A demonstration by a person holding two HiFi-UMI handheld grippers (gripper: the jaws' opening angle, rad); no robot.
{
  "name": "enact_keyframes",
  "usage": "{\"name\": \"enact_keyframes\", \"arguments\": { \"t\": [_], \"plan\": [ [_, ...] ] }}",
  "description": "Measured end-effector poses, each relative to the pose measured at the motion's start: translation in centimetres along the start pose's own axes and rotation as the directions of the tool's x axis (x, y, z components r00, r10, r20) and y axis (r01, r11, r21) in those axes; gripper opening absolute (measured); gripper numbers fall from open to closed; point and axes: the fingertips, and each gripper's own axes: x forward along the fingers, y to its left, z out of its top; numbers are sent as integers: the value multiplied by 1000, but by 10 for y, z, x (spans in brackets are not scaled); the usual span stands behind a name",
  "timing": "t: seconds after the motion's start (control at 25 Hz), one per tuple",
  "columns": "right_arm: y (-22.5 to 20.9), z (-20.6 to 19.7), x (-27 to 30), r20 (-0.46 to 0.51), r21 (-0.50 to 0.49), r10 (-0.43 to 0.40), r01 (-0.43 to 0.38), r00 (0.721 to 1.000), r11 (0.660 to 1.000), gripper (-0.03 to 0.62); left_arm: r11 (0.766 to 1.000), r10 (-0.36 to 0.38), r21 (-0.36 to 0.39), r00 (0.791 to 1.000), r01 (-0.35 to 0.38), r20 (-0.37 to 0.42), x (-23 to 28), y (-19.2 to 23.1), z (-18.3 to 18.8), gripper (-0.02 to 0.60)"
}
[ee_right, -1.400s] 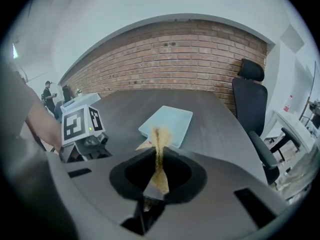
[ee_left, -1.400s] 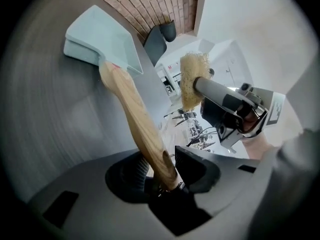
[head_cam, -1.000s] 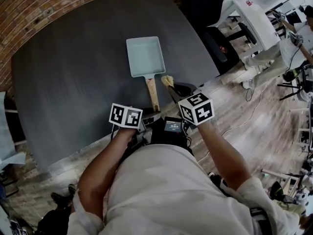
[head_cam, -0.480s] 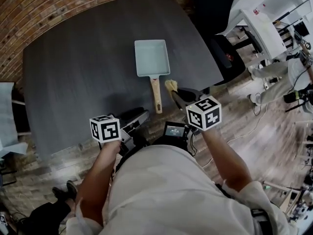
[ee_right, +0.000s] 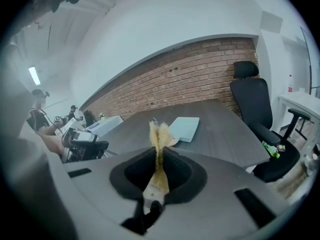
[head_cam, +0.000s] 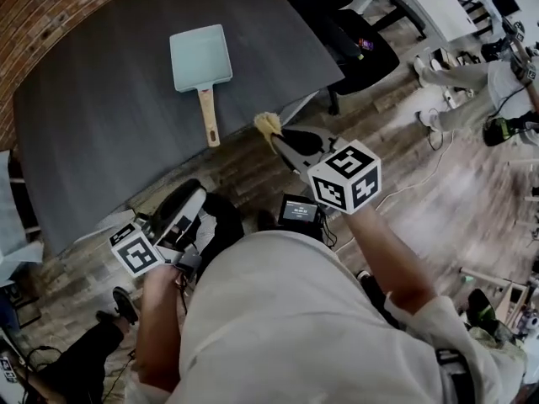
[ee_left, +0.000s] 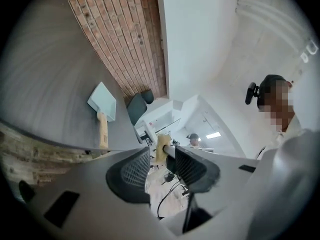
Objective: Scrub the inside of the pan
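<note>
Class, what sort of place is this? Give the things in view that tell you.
Probably an office or lab workroom, not a kitchen: a black office chair beside a large dark table, a brick wall, and white desks beyond.

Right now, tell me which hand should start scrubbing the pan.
Right. The right claw is shut on the yellow scrubber and faces the pan on the table. The left claw is open, holds nothing, and sits low beside the person's body, off the table.
</note>
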Motion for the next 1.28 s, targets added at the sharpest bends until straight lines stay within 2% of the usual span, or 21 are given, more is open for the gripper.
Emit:
{"name": "enact_keyframes", "arguments": {
  "t": [0.12,0.44,0.56,0.8,1.04,1.28],
  "plan": [
    [7,-19,-39,30,26,18,-19,999,999,44,1000,-22,6,999,22,33,-1,-29,-29,150],
    [30,-53,-112,140,135,82,-101,987,986,44,991,-89,104,992,80,94,-6,-101,-78,129],
    [38,-55,-127,164,125,94,-115,982,985,44,987,-111,128,986,95,123,-16,-120,-89,58],
    [48,-48,-139,214,115,83,-109,973,987,44,979,-161,148,977,141,139,-31,-139,-93,12],
    [54,-43,-140,237,131,80,-113,968,985,44,966,-232,151,962,210,147,-36,-155,-83,8],
    [79,-30,-124,282,168,78,-130,956,977,44,968,-237,124,956,218,170,-69,-151,-71,8]
  ]
}}
